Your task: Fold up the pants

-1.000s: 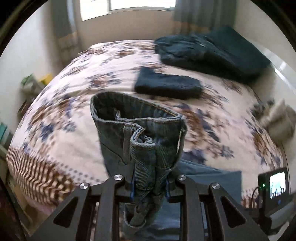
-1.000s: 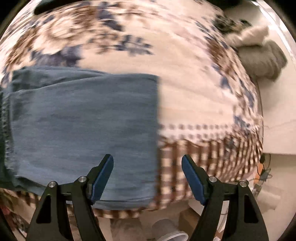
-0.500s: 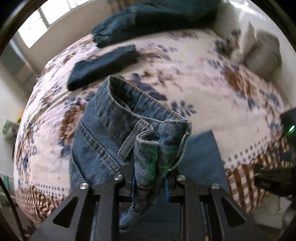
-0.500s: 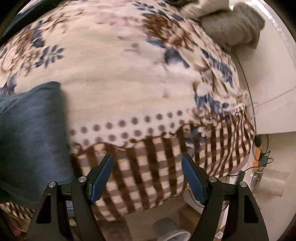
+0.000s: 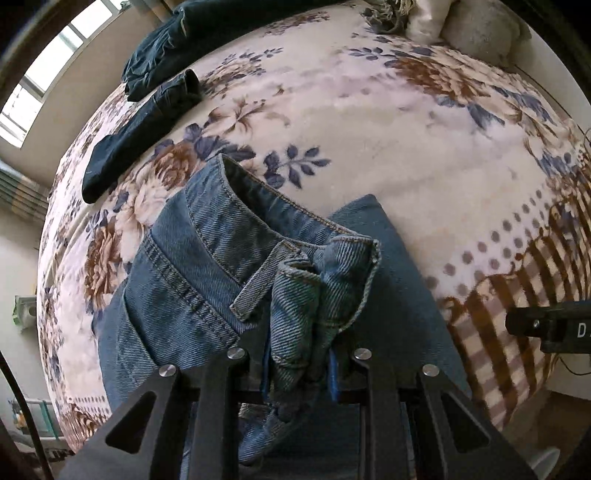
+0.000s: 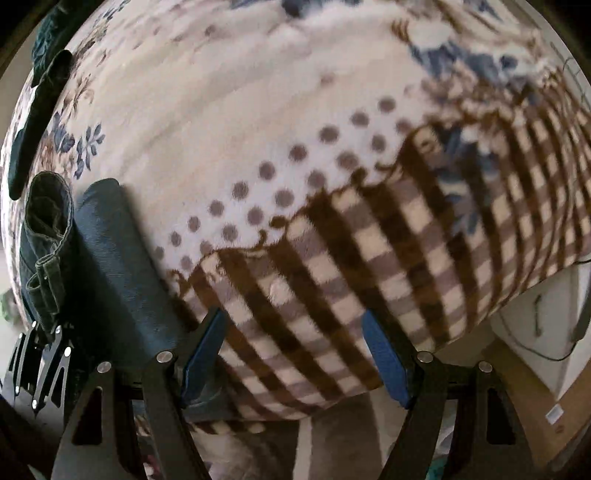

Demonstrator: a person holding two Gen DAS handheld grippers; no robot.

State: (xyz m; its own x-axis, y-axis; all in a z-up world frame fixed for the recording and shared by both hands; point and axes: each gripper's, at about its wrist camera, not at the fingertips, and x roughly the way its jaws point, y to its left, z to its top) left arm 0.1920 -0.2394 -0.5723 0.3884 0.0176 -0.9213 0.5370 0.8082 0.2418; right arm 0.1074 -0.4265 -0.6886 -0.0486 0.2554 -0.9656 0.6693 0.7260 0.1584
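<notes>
Leftmost, folded dark trousers (image 5: 136,129): lie flat on the bed toward its far left corner, well apart from the jeans.
Dark clothes pile (image 5: 177,37): heaped just beyond those trousers, at the bed's far edge.
Blue jeans (image 5: 207,258): on the floral blanket (image 5: 388,129) near the bed's front edge; the waistband is bunched and lifted, its belt loop and rim facing the camera, while a flat stretch of denim lies spread on the blanket beneath and to the right of the bunch.
Left gripper (image 5: 295,373): jaws nearly closed, pinching the gathered waistband denim between the blue pads; cloth spills below the fingers. In the right wrist view it shows at the far left (image 6: 44,332) with the jeans (image 6: 103,258) hanging from it.
Right gripper (image 6: 295,354): jaws stand wide apart with nothing between them, over the brown checked border of the blanket (image 6: 332,258) at the bed's front edge; the left blue pad is just beside the edge of the flat denim, though contact cannot be told.
Black device (image 5: 546,325): juts in from the right, by the bed's front right corner.
Grey pillow (image 5: 480,29): at the bed's far right corner.
</notes>
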